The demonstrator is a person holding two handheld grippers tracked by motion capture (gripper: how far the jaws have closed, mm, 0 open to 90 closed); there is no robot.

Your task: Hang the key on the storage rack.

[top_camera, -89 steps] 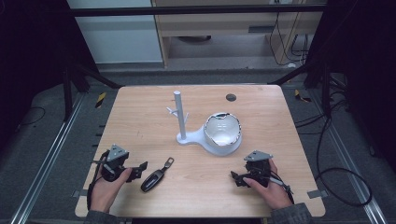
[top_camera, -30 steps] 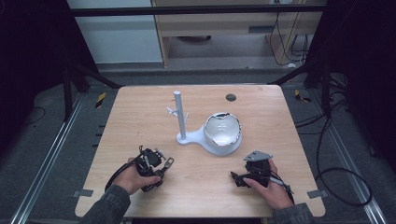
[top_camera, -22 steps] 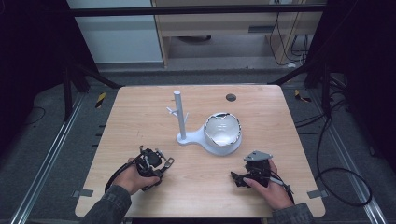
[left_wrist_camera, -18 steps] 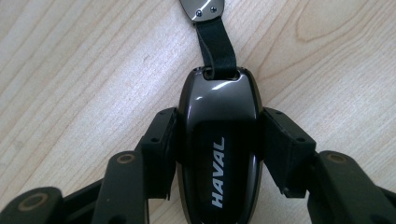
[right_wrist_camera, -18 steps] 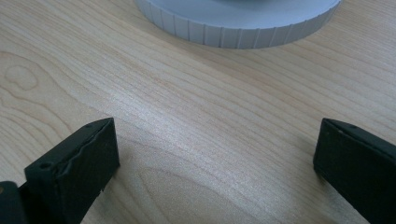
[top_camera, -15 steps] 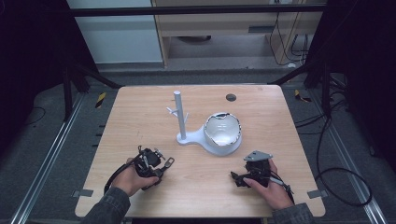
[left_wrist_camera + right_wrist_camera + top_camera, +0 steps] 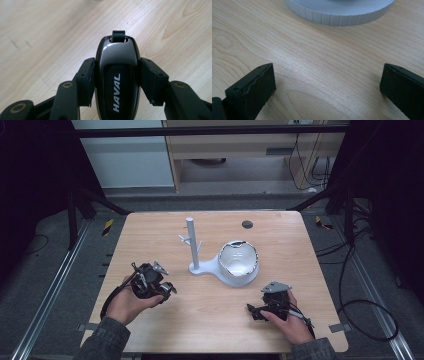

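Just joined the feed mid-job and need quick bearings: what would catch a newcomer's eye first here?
First, the black HAVAL car key fob clamped between the jaws of the left gripper, near the table's front left. Next, the white stand at the middle of the wooden table: an upright post with small pegs, joined to a bowl-shaped dish. The right gripper rests open at the front right, holding nothing.

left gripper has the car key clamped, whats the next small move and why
Probably lift the car key a little off the table and start carrying it toward the white stand. The left gripper has both jaws pressed against the key's sides, so the grasp looks set. The right gripper sits open and empty near the stand's bowl, so it need not move.
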